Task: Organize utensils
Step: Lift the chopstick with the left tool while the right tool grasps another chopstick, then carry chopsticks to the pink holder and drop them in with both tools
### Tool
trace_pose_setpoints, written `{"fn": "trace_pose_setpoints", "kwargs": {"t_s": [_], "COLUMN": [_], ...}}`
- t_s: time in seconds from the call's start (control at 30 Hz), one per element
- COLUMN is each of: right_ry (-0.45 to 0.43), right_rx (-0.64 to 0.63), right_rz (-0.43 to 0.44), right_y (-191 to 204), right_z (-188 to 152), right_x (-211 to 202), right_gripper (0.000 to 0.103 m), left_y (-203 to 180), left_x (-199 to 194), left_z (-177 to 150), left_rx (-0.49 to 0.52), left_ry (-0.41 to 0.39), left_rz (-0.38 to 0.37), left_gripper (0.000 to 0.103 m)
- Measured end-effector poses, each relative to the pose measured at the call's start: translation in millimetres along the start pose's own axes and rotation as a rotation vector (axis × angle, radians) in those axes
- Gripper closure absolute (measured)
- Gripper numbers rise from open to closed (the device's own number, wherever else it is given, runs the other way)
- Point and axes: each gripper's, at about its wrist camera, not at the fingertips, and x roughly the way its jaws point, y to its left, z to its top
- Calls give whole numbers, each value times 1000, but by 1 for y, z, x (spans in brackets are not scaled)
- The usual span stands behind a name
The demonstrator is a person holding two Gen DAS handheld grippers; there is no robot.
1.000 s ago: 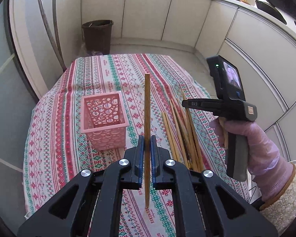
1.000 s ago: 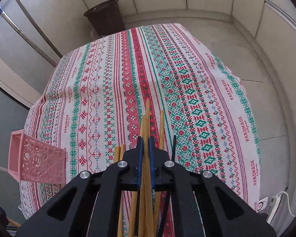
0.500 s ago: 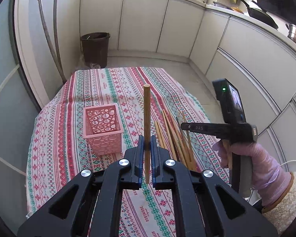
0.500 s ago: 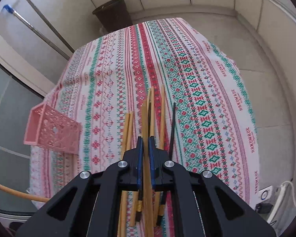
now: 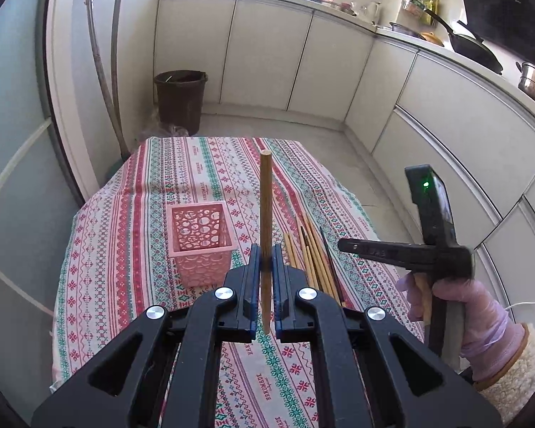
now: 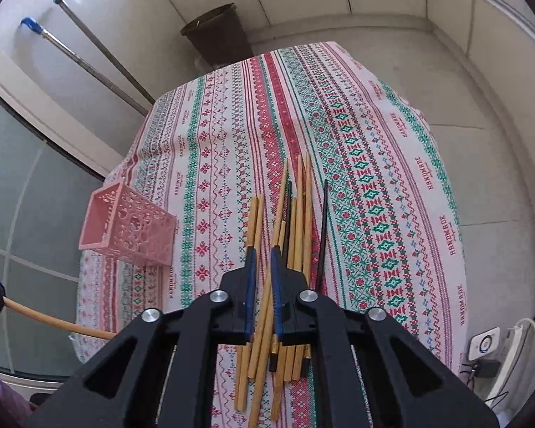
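Two grippers work over a table point(image 6: 392, 164) under a striped patterned cloth. Left gripper point(image 5: 266, 260): jaws fully closed on a single wooden chopstick point(image 5: 266, 214), held upright between the blue pads, both ends protruding, clear of the cloth. Pink perforated basket point(image 5: 199, 239): standing upright on the cloth at 10 o'clock from the left gripper, near it but apart; nothing visible inside.

Right gripper point(image 6: 262, 260): jaws opening, parted by a narrow gap. One chopstick of the pile point(image 6: 292, 249) runs through the gap; contact with the pads cannot be confirmed. The pile, wooden sticks with several dark ones mixed in, lies flat on the cloth directly beneath this gripper, roughly parallel, pointing toward 12 o'clock. In the right wrist view the basket sits at 9 o'clock from the pile, well apart. A gloved hand point(image 5: 456, 306) holds the right gripper's handle.
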Motion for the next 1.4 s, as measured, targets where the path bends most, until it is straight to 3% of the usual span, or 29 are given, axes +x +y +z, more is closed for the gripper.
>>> {"fn": "trace_pose_setpoints", "kwargs": {"t_s": [0.13, 0.27, 0.43, 0.7, 0.87, 1.03, 1.07, 1.1, 1.2, 1.4], "right_ry": [90, 125, 128, 151, 158, 138, 132, 127, 87, -58], "right_rx": [14, 136, 170, 147, 98, -13, -43, -56, -48, -47], "right_rz": [-29, 110, 189, 119, 31, -87, -118, -144, -133, -78], "right_y": [-1, -10, -5, 9, 17, 47, 54, 58, 59, 65], "right_z": [1, 10, 20, 22, 21, 20, 18, 16, 12, 7], "right_x": [42, 62, 75, 95, 105, 113, 114, 115, 107, 40], "right_gripper": [65, 73, 86, 87, 89, 82, 84, 93, 95, 95], "left_y": [-2, 2, 6, 11, 14, 13, 13, 12, 12, 15], "left_x": [0, 3, 9, 12, 13, 10, 10, 9, 5, -11], "left_z": [0, 3, 2, 3, 3, 3, 3, 3, 2, 5], "left_rx": [13, 3, -10, -19, -22, -14, -12, -9, -5, -17], "left_ry": [-5, -3, 17, 27, 34, 25, 22, 18, 2, -45], "left_rz": [9, 9, 6, 7, 11, 21, 24, 28, 28, 12], "left_gripper": [97, 97, 97, 97, 97, 97, 97, 97, 97, 97]}}
